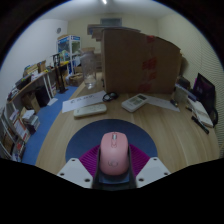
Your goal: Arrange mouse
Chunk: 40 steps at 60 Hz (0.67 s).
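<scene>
Room: shelves (pixel 35 85) with clutter fill the upper left of the frame; cardboard boxes (pixel 140 60) stand at upper centre, out of the way beyond the desk.
Desk (pixel 175 135): a wooden top across the middle of the frame, carrying everything.
Mat (pixel 85 135): a blue round sheet at lower centre, likely the intended spot for the mouse.
Keyboard (pixel 88 104): left of centre, beyond the mat.
Remote (pixel 135 101): just right of a small dark object (pixel 110 95), near the keyboard.
Mouse (pixel 114 152): pink, bottom centre, lengthwise between the fingers, over the mat.
Fingers (pixel 113 172): closed against both sides of the mouse, seemingly gripping it for placing.
</scene>
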Motion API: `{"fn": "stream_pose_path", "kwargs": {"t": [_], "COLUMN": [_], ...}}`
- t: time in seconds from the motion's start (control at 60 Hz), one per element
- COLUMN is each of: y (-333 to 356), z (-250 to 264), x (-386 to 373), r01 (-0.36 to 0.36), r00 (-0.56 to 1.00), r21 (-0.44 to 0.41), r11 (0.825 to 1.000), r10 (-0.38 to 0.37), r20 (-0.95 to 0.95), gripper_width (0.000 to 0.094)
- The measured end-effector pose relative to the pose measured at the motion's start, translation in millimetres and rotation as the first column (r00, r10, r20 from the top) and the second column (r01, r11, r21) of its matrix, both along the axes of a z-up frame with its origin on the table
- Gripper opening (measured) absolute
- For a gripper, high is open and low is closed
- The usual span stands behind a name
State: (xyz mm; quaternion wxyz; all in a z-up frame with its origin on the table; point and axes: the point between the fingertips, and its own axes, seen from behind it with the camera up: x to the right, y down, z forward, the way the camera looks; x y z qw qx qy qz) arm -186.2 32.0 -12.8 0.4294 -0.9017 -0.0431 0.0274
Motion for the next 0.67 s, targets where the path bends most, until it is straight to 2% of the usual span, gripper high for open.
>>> {"fn": "stream_pose_path", "kwargs": {"t": [0.05, 0.1, 0.133, 0.217, 0.367, 0.55, 0.667], "y": [0, -1, -4, -17, -63, -155, -200], "z": [-1, 0, -1, 7, 61, 130, 158], "x": [-1, 1, 1, -6, -9, 4, 37], "r01": [-0.002, 0.001, 0.002, -0.007, -0.021, -0.029, 0.006], "r00": [1.0, 1.0, 1.0, 0.999, 0.996, 0.988, 0.988], "r21": [-0.03, -0.052, -0.069, -0.114, -0.104, -0.125, -0.136], "r11": [1.0, 0.999, 0.998, 0.993, 0.994, 0.992, 0.991], "r10": [0.002, -0.001, -0.002, 0.002, 0.012, 0.009, -0.027], "r20": [0.006, 0.009, 0.005, -0.044, -0.088, -0.153, -0.15], "gripper_width": [0.05, 0.0531, 0.0666, 0.0858, 0.084, 0.0836, 0.0839]}}
